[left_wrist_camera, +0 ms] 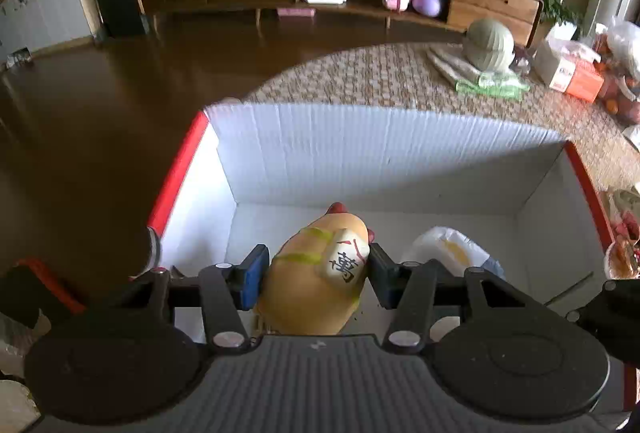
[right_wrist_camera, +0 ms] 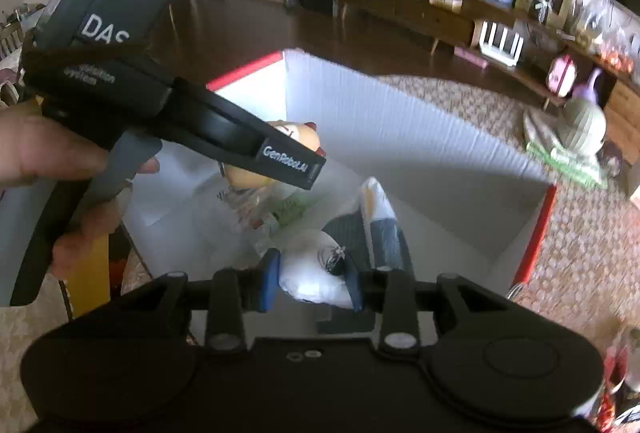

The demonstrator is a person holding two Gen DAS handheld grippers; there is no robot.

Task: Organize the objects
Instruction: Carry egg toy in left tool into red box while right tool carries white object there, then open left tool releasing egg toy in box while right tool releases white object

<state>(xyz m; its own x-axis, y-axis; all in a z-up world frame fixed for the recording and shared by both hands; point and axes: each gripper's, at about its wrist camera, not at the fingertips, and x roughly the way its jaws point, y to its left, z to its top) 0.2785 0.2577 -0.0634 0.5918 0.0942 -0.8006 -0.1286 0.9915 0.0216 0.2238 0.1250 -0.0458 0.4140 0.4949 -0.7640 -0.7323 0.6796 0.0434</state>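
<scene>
White corrugated walls of the red-edged box (left_wrist_camera: 360, 149) filling the middle of both views, standing on the woven tablecloth (left_wrist_camera: 380, 73). Inside it, toward four o'clock of the left view, lying a white pouch (left_wrist_camera: 448, 249) on the box floor, with clear packets blurring beside it in the right view.

Hanging above the box floor in the left gripper (left_wrist_camera: 318, 271): a yellow chick figure (left_wrist_camera: 316, 273) with a character tile on its side, blue pads pressing both flanks, jaws roughly half spread around it. Crossing the right view from nine o'clock, that same tool's grey body in a person's hand (right_wrist_camera: 60, 161), blocking much of the box's near-left corner.

Clamping in the right gripper (right_wrist_camera: 312, 281): a white soft bundle (right_wrist_camera: 308, 273) with a metal clip, jaws narrowly parted on it, low over the box interior.

Sitting well apart at one o'clock on the cloth: a pale ribbed ball (left_wrist_camera: 490, 43) on folded cloths.
</scene>
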